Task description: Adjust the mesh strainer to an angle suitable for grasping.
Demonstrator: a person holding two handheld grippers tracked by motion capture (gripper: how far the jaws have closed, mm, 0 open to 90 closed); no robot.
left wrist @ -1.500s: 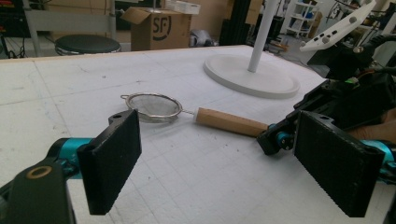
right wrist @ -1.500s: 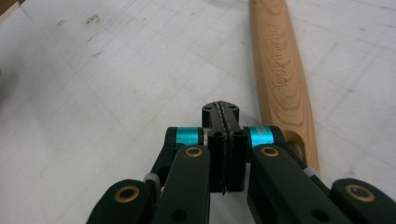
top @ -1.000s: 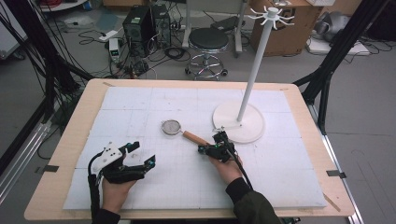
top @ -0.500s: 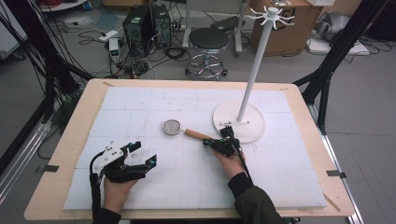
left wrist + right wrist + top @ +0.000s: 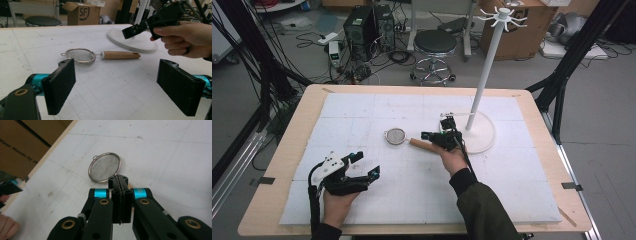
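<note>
A small metal mesh strainer (image 5: 395,135) with a wooden handle (image 5: 419,144) lies flat on the white mat, handle toward the right. My right gripper (image 5: 428,135) hovers just over the handle's end, jaws shut together with nothing between them. In the right gripper view the closed jaws (image 5: 118,178) point at the strainer's mesh (image 5: 103,168) and hide the handle. My left gripper (image 5: 366,164) rests near the front left, open and holding nothing. From the left gripper (image 5: 117,87) the strainer (image 5: 81,55) lies ahead, with the right gripper (image 5: 128,32) raised above the table.
A white stand with a tall pole (image 5: 482,85) and round base (image 5: 484,140) stands right behind my right hand; hooks crown its top (image 5: 502,17). The white mat (image 5: 362,115) covers the wooden table (image 5: 287,150). Beyond the table sit a stool (image 5: 435,42) and boxes.
My right hand has lifted and shifted away from me, toward the stand's base. The strainer and the left gripper have stayed where they were.
</note>
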